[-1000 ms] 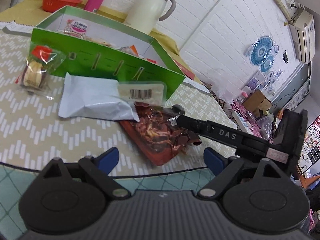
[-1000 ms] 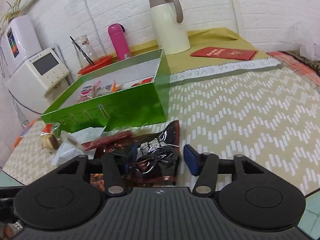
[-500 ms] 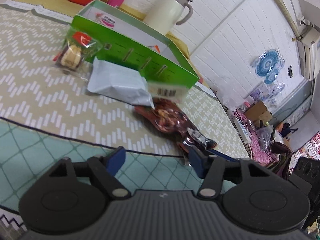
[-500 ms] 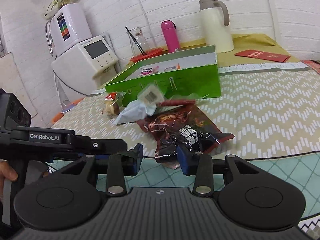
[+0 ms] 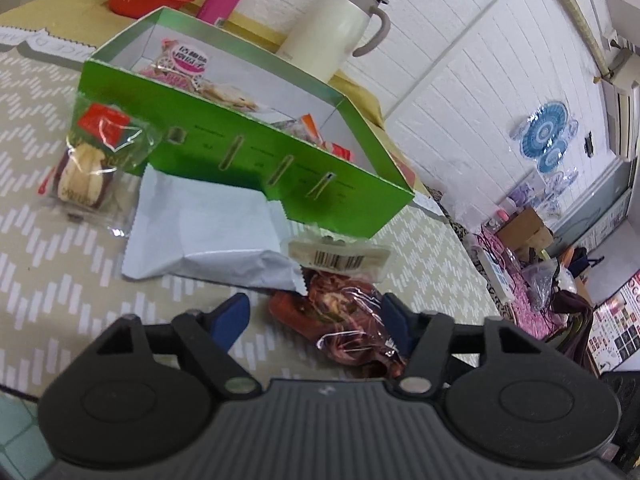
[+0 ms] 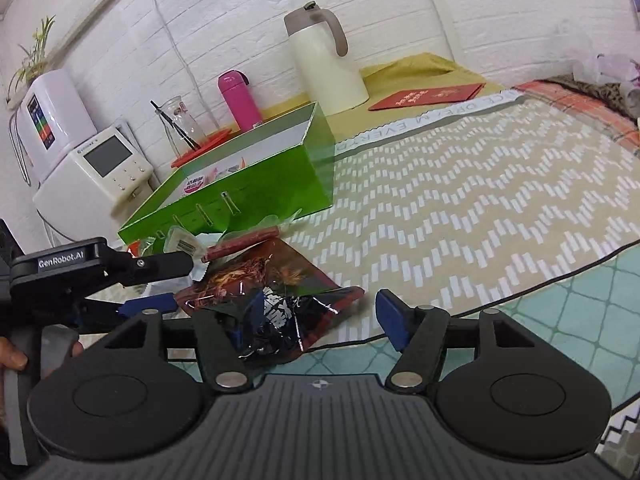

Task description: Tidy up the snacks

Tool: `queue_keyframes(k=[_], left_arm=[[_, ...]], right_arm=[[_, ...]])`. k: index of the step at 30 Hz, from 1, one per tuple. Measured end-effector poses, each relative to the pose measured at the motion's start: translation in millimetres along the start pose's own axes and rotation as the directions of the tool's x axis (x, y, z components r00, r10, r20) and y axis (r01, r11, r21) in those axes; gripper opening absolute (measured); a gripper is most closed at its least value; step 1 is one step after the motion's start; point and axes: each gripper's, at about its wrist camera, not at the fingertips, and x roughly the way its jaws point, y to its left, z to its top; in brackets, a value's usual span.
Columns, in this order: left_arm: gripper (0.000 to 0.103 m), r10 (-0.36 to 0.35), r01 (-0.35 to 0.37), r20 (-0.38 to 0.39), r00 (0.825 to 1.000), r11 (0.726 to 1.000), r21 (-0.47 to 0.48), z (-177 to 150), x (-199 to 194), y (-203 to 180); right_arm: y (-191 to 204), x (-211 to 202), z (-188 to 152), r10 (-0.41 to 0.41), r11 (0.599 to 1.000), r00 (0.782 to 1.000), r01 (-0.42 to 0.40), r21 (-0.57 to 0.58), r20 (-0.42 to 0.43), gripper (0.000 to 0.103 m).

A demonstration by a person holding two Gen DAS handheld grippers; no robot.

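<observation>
A white brick wall backs a bench [image 6: 460,208] covered in a beige zigzag-patterned cloth, where an open green cardboard box [image 5: 256,160] already holds a few packets. Against its front wall lie a clear packet of pale biscuits [image 5: 86,168], a flat white foil pouch [image 5: 208,228] and a small barcode-labelled packet [image 5: 340,256]. Nearer the edge sits a crinkly red-and-black plastic snack bag [image 6: 276,296].

The left gripper [image 5: 316,320] has its jaws spread wide around the bag's end, holding nothing. The right gripper [image 6: 316,320] is likewise wide open and empty, the same bag lying between its fingers.

With both tools on one slippery bag, the risk is that they pull against each other, or that a shallow pinch on loose film lets it slide out. The bag also reaches close to the cloth's edge, so a nudge might push it towards the bench edge.
</observation>
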Motion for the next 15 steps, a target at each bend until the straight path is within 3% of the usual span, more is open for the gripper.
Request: queue_keyframes(k=[1,8,9,10,11,12,15], left_arm=[[0.038,-0.004,0.004,-0.015,1.000,1.000,0.012,-1,1,0],[0.038,-0.004,0.005,-0.023,1.000,0.999,0.044,3,13,-4],[0.037,0.011,-0.009,-0.023,1.000,0.998,0.057,3,13,-7],[0.033,0.027,-0.025,-0.023,0.999,0.997,0.077,1,12,-10],[0.022,0.031,-0.029,-0.027,0.999,0.995,0.094,-1,11,-13],[0.020,0.020,-0.018,-0.025,0.999,0.996,0.086,-3,8,-13],[0.014,0.025,-0.025,0.001,1.000,0.996,0.085,-6,-4,-16]], right_arm=[[-1,1,0,0.017,1.000,1.000,-0.016,0.016,-0.004,0.100],[-7,5,2,0.014,0.998,1.000,-0.015,0.061,0.011,0.079],[-7,6,3,0.009,0.998,1.000,-0.009,0.057,0.014,0.073],[-7,7,3,0.003,0.999,1.000,-0.004,0.052,0.019,0.059],[-8,7,3,-0.015,0.999,1.000,0.014,0.053,0.017,0.040],[-9,7,2,-0.017,0.999,1.000,0.017,0.044,0.004,0.024],[-8,1,-1,-0.020,0.999,1.000,0.020,0.036,0.004,0.022]])
